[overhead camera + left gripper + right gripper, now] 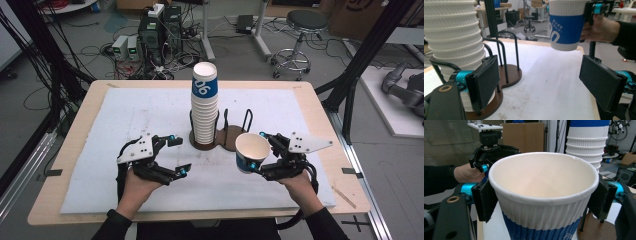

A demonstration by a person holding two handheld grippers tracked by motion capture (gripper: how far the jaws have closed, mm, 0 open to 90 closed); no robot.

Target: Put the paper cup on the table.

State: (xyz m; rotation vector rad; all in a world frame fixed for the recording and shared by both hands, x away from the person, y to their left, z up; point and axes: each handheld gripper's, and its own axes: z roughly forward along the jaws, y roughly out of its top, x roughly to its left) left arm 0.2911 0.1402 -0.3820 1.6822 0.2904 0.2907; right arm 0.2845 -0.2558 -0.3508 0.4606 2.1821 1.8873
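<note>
1. Right gripper [260,150] is clamped on a single white ribbed paper cup with a blue band [250,152]; in the right gripper view its two pads press the cup wall [544,202] from either side just under the rim.
2. The cup is off the table [90,120], tilted, mouth toward the high camera, base pointing away and down. Its long axis runs roughly along the right gripper's reach.
3. Left gripper [172,155] is empty, jaws standing apart over the white mat [130,110]; nothing lies between its pads in the left gripper view.
4. Tall stack of matching white ribbed paper cups [204,105] stands in the dark brown wooden holder with black wire loops [235,135], ahead of both grippers, between them.
5. Key relation: the holder's free well, beside the stack, lies just ahead and to the inside of the right gripper; the held cup is near it, the left gripper farther off.
6. Judgement: the right hand is better placed for any set-down; the cup would need tipping upright first.
</note>
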